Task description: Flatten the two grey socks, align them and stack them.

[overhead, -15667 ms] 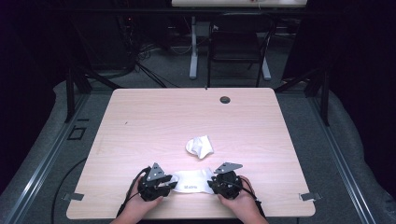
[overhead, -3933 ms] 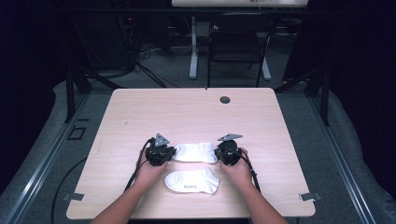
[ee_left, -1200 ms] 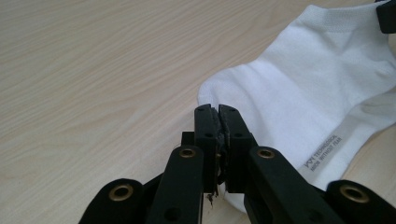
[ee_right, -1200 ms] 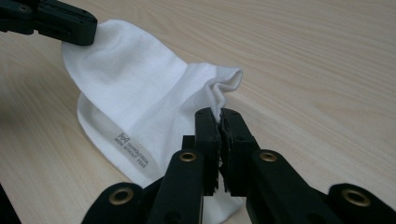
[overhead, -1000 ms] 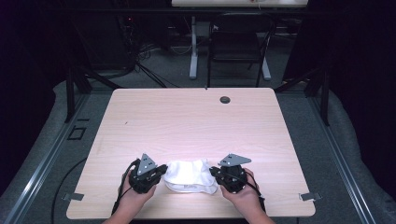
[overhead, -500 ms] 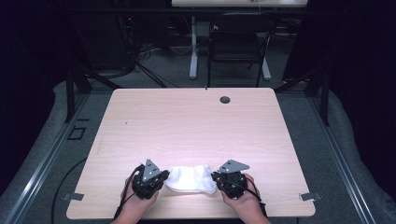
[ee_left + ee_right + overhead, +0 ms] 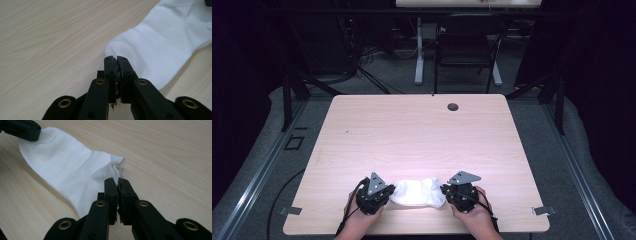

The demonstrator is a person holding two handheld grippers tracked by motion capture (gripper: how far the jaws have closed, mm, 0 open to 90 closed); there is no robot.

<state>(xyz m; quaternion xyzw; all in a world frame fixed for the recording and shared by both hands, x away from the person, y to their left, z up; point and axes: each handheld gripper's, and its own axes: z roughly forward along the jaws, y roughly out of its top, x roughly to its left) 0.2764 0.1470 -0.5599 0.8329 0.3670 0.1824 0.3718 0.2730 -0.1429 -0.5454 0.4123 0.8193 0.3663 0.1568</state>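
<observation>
Near the front edge of the table (image 7: 422, 135), the left gripper (image 7: 384, 192) and the right gripper (image 7: 447, 191) each pinch one end of the white socks (image 7: 418, 192) with jaws closed.

We cannot see how much sock (image 7: 160, 45) fabric sits between the closed left jaws; its far end runs off the upper right frame edge. In the high view, both forearms are cut by the bottom edge.
</observation>
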